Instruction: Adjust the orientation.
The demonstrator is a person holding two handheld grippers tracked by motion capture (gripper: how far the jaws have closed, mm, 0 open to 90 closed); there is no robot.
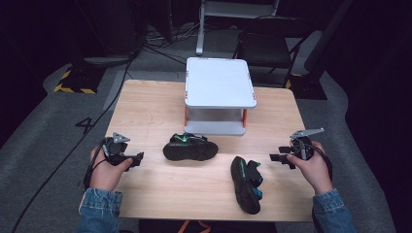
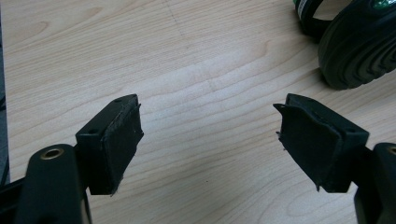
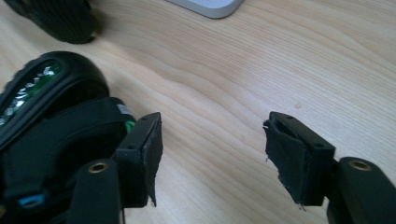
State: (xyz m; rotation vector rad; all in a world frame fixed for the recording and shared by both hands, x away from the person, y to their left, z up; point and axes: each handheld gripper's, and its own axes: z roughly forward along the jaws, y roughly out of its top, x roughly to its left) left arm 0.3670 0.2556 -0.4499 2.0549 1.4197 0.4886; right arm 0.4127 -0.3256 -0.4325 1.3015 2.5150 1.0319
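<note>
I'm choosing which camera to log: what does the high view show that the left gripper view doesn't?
High view alone: the white shelf, the near sandal, both hands and the right tongs. Left gripper view alone: a close look at the open left tongs with bare wood between the pads. Shared: the table and the far sandal.
</note>
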